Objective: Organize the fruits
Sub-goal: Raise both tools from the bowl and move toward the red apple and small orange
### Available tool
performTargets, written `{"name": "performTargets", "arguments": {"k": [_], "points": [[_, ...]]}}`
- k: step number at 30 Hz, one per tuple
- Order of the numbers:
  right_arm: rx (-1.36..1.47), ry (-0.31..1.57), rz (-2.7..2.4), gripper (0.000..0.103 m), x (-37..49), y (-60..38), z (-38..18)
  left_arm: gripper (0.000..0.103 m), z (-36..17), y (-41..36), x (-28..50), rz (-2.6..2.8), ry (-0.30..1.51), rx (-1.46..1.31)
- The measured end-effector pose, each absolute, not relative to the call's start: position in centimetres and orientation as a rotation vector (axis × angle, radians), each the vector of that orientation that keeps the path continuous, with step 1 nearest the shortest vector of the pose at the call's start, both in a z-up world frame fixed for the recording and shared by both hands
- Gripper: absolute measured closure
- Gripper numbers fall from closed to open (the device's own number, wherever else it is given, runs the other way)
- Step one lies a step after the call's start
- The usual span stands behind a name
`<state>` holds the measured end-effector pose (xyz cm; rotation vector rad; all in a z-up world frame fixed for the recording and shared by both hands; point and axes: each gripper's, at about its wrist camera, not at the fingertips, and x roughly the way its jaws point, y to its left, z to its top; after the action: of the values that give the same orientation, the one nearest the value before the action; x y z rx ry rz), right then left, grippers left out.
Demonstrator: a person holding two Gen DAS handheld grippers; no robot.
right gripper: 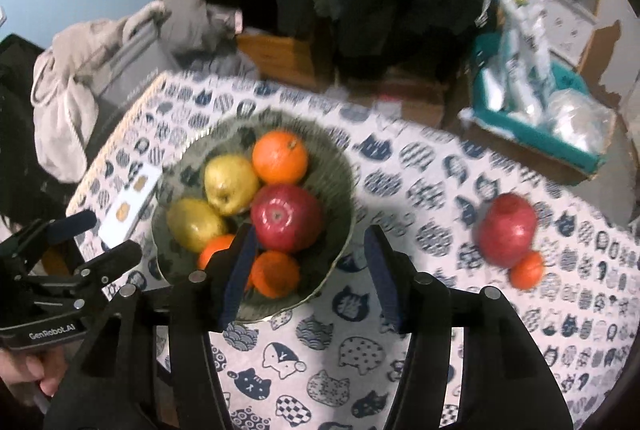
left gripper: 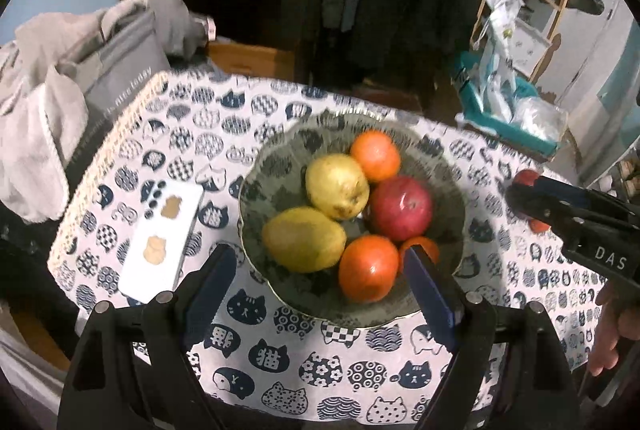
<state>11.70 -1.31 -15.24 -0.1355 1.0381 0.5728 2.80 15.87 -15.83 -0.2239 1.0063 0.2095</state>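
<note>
A grey-green bowl (left gripper: 276, 158) (right gripper: 336, 178) on the cat-print tablecloth holds a red apple (left gripper: 402, 208) (right gripper: 286, 218), a yellow pear (left gripper: 336, 186) (right gripper: 230, 184), a yellow-green oval fruit (left gripper: 304, 240) (right gripper: 194, 224) and three oranges, one at the far rim (left gripper: 376, 156) (right gripper: 280, 156). A second red fruit (right gripper: 508, 234) and a small tangerine (right gripper: 528, 270) lie on the cloth to the bowl's right. My left gripper (left gripper: 320, 276) (right gripper: 96, 238) hovers open above the bowl's near-left side, empty. My right gripper (right gripper: 312, 270) (left gripper: 520, 196) stands open over the bowl's near-right rim, empty.
A white flat phone-like slab (left gripper: 160, 238) lies left of the bowl. A grey bag draped with clothes (left gripper: 60, 102) crowds the table's left edge. A teal box of plastic bags (right gripper: 540, 118) sits on the floor beyond the right side. A hand (right gripper: 36, 370) holds each handle.
</note>
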Motion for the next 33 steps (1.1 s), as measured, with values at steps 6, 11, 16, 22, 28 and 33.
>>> {"name": "performTargets", "arguments": {"k": [6,11,16,22,28,33], "points": [[-0.133,0.955,0.542,0.047,10.6,-2.9,-11.6,0.016,-12.0,14.4,2.1,0.188,0.909,-0.19],[-0.143,0.874,0.513,0.041,9.3,-4.3,-8.5,0.015,-9.9,13.4,1.7,0.163,0.856,-0.185],[-0.147,0.8,0.487,0.041,8.1,-5.6,-5.8,0.015,-8.0,12.4,1.3,0.146,0.81,-0.176],[-0.138,0.722,0.458,0.033,6.7,-7.8,-2.9,0.01,-6.2,11.0,0.9,0.142,0.753,-0.14],[-0.131,0.655,0.424,0.028,5.6,-10.0,-0.6,0.009,-4.8,9.3,0.9,0.115,0.724,-0.117],[-0.127,0.625,0.385,0.026,5.3,-12.0,0.3,0.004,-4.1,7.5,1.3,0.09,0.708,-0.095]]}}
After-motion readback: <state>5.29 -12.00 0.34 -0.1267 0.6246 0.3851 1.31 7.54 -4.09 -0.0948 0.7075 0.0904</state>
